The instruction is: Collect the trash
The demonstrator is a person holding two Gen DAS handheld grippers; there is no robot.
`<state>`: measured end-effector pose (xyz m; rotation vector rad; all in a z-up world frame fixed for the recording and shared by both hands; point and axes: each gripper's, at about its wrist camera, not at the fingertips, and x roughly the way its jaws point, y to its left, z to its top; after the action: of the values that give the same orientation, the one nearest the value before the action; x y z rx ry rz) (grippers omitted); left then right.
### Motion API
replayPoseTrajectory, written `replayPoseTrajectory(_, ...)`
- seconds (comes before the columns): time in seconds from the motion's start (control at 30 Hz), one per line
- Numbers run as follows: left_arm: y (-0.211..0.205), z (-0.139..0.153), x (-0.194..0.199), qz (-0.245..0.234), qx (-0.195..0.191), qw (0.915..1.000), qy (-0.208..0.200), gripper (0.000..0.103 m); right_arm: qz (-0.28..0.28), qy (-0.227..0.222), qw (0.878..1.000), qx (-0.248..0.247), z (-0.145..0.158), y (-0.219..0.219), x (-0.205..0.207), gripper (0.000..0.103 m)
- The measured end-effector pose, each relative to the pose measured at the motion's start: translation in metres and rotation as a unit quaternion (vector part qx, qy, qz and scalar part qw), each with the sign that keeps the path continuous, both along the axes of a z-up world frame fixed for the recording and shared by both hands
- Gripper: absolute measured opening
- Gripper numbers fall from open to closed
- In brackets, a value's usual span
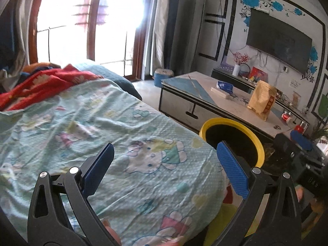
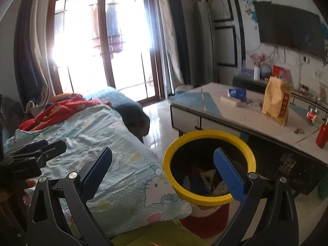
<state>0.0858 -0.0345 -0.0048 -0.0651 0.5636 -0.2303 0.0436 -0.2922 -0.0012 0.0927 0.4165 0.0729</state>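
Observation:
A round trash bin with a yellow rim [image 2: 209,199] stands on the floor between the bed and the low table; it holds paper and wrapper scraps [image 2: 207,179]. The bin also shows in the left wrist view [image 1: 258,143]. My right gripper [image 2: 164,160] is open and empty, its right finger over the bin's mouth. My left gripper [image 1: 165,155] is open and empty above the bed's mint cartoon sheet [image 1: 114,123]. The right gripper appears at the left view's right edge [image 1: 301,141]; the left gripper appears at the right view's left edge [image 2: 39,149].
A low white table [image 2: 235,119] carries a tan paper bag [image 2: 276,100], a blue tissue pack [image 2: 236,93], a red can [image 2: 312,116] and a red bottle [image 2: 322,135]. A red blanket [image 1: 41,84] lies at the bed's far end. Glass doors [image 2: 102,47] are behind.

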Motion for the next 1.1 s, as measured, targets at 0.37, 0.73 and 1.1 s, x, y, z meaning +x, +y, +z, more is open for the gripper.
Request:
replayPoseTrajectory(0.37,0.016,-0.002,-0.038,0.023,0.007,0.9975,-0.066,0.092,-0.016,-0.089,0.996,-0.014,0.007,0.005,-0.032,0.097)
replayPoseTrajectory(0.73,0.017,-0.003,-0.053,0.029,-0.003,0.9939,-0.106,0.092,-0.004,-0.111,0.993,-0.025,0.006,0.012,-0.042,0.097)
replayPoseTrajectory(1.1,0.015,-0.005,-0.053,0.025,-0.005,0.9943,-0.104,0.092,-0.007,-0.100,0.995,-0.026,0.001,0.013,-0.037,0.097)
